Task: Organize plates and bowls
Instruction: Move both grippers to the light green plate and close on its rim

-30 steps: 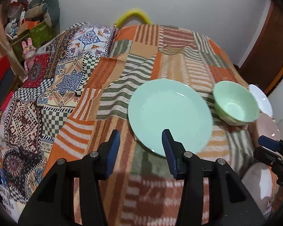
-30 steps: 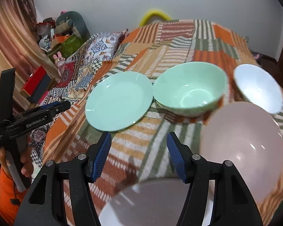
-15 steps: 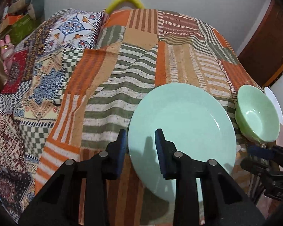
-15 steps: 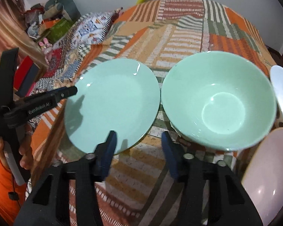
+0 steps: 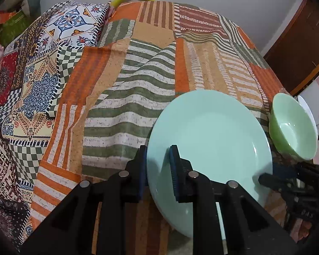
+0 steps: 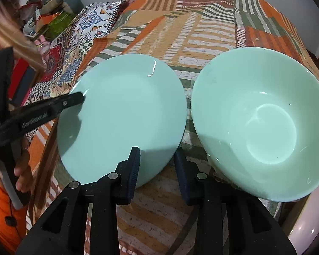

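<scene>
Landmark: the mint-green plate (image 5: 210,140), lying on the striped patchwork cloth (image 5: 125,106).

Left gripper (image 5: 158,165) — its two fingers straddle the plate's near-left rim, one pad outside the edge, the other over the plate's face. The gap is narrow, about the rim's thickness; contact on both sides looks likely, but from this angle I cannot tell whether it is actually clamped. The edge is probably chosen because a flat plate offers no other purchase.

Right gripper (image 6: 157,165) — fingers moderately apart, holding nothing. Its left finger overlaps the plate's near-right rim; its right finger sits over cloth, in the gap between plate and green bowl (image 6: 263,123). Judgement: it is lining up a second rim hold, or standing by for the bowl.

The bowl stands just right of the plate, rims near but seemingly apart.

View differences: the right wrist camera shows the bowl's full interior, a pale pink dish (image 6: 308,235) at the frame's lower right, and the left tool reaching the plate's far-left edge. The left wrist camera shows only the bowl's side, plus a white dish (image 5: 306,108) beyond the bowl.
</scene>
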### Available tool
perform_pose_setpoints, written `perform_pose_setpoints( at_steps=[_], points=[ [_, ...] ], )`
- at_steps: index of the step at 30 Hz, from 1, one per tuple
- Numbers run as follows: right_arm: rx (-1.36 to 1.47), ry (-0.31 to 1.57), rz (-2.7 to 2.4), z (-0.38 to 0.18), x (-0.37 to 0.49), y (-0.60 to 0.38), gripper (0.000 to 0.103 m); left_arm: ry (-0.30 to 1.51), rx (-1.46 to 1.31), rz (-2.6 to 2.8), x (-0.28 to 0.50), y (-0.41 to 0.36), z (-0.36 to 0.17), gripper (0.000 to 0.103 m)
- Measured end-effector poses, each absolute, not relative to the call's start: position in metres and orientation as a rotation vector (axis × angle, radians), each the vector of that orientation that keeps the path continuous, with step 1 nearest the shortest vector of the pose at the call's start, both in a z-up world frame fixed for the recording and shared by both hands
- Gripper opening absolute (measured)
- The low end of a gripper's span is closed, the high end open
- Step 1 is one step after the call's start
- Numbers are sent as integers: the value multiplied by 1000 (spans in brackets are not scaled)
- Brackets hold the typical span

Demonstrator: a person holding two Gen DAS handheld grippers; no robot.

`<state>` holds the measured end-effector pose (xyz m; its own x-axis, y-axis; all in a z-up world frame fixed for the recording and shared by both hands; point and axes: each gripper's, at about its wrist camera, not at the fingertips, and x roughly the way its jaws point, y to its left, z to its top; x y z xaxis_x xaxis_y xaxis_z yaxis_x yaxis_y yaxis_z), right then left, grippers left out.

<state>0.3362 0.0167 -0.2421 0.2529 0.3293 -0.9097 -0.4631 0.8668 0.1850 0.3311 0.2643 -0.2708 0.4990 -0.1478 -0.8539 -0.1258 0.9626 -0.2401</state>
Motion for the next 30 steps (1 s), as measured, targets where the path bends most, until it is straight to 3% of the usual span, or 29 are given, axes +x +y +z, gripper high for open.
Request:
perform_pose_setpoints(
  at_steps=[14,30],
  points=[
    [-101,1225,542,-243,338,12,31,1079,-261,-59,276,250,-268,20],
    [-181,1213,545,-247,337,24,31,1066,-262,-17,291,251,-271,22]
  ],
)
